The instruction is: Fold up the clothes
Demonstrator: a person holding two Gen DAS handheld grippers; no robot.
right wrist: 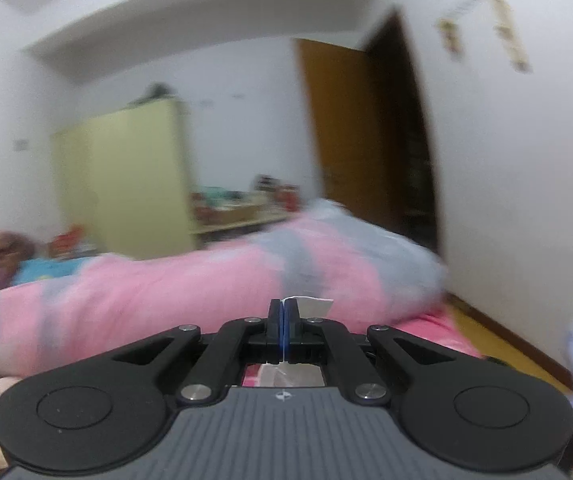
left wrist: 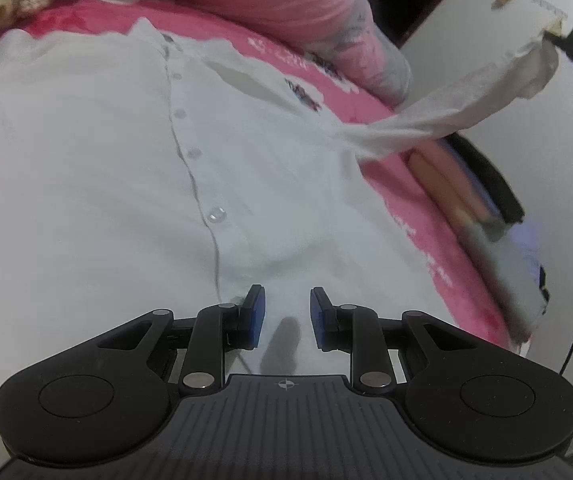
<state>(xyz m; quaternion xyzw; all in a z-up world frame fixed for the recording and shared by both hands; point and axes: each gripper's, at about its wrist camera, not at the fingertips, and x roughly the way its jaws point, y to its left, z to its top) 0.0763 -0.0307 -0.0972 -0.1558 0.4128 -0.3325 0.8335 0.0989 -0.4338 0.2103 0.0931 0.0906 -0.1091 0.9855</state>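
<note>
The shirt lies spread on the bed, button row running away from the left tongs, which hang just above its near hem with nothing between them. Its sleeve stretches up and to the right, off the bed, its end pinched in the right tongs near the wall. Behind the shirt a rolled quilt lies across the bed; beyond it stand a wardrobe at left and a door at right.

White buttoned shirt flat, sleeve lifted
</note>
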